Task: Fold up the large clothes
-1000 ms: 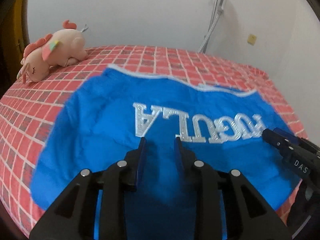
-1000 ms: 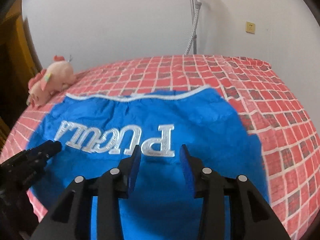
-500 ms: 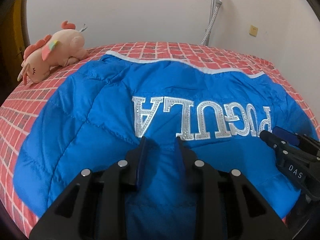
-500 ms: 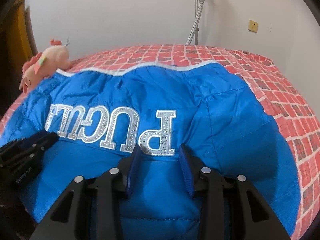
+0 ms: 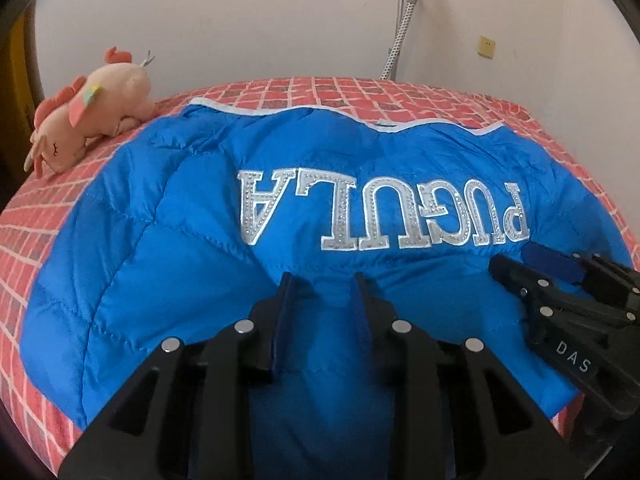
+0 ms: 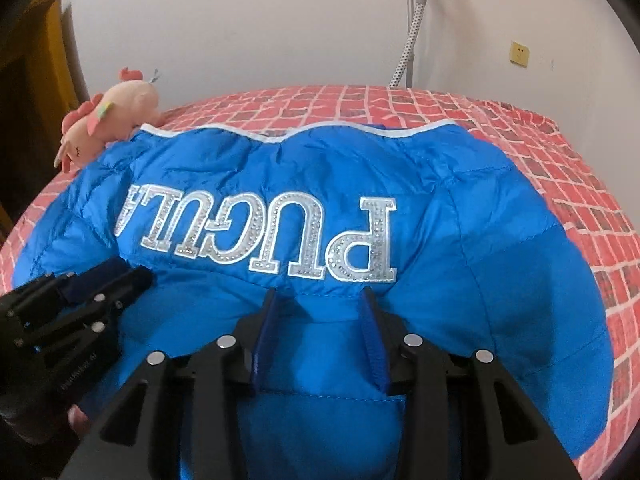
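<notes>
The blue quilted jacket (image 5: 168,264) is spread across the red brick-patterned bed (image 5: 36,216), filling mid-frame. Its near fold is pinched by the left gripper (image 5: 322,284), whose jaws are opening, and clamped by the right gripper (image 6: 320,300).

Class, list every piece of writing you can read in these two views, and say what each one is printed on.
"PUGULA": silver studded letters, upside down, on the blue quilted jacket.
"DAS": white letters on the black right gripper, seen from the left wrist.
Small white print on the black left gripper, seen from the right wrist: too blurred to read.
</notes>
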Demonstrator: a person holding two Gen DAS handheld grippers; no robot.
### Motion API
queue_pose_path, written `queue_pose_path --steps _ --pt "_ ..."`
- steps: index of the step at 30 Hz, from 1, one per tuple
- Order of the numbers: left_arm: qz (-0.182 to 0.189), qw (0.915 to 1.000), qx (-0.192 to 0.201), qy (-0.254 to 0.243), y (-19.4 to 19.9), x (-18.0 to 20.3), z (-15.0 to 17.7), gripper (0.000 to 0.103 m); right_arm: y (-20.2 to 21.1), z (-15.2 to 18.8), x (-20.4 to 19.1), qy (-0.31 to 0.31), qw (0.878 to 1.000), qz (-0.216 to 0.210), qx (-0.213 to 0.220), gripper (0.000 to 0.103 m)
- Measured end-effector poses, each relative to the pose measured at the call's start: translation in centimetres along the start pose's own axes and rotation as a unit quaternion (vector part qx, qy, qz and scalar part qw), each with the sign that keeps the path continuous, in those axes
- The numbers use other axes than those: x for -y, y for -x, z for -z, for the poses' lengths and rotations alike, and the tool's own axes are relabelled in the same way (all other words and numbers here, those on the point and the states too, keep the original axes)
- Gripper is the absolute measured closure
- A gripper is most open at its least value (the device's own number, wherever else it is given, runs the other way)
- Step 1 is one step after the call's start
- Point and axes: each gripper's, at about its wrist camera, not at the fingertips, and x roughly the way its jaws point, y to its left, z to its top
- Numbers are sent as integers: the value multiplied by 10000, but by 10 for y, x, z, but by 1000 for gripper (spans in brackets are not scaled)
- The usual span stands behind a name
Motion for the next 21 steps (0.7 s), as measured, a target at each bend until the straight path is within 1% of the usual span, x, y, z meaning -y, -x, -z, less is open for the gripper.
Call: queue_pose_path --steps 5,7,8,9,10,11,12,14,15,16,17,18,20,21 --pt "18 10000 -76 14 9 -2 -4 73 12 -12 10 -114 9996 -133 -209 64" --pt "-30 10000 -25 90 18 -11 -13 71 26 -20 18 -129 9999 0 -54 63" --pt "-95 9999 33 118 25 -16 -17 63 34 -24 24 -132 9998 131 56 61" --pt "-162 9996 170 180 35 -26 -24 57 44 -29 33 -167 9993 298 164 55" --pt "-196 9992 252 222 42 -35 -28 41 52 -33 43 -232 9988 379 208 50" --pt "-281 9989 295 235 48 -45 -34 30 57 -37 54 -322 9984 419 219 42" --pt "-364 9987 287 216 52 -52 -38 27 61 -40 69 -454 9976 490 201 37" --pt "-620 9973 277 286 57 -76 -44 19 64 -44 99 -669 9952 711 96 33" --pt "-732 9961 292 390 59 -88 -46 15 62 -44 110 -759 9944 732 22 29" --pt "-844 9949 218 511 57 -104 -49 13 60 -44 122 -849 9939 696 -85 26" --pt "-867 9945 121 580 55 -115 -50 13 54 -44 136 -963 9935 554 -255 22" --pt "-816 9946 -38 635 50 -128 -50 13 50 -42 146 -1056 9930 400 -350 22" --pt "-667 9954 -278 631 40 -140 -49 12 39 -40 159 -1208 9911 188 -527 21" --pt "-582 9954 -398 643 33 -146 -48 12 36 -37 164 -1246 9903 140 -595 18"
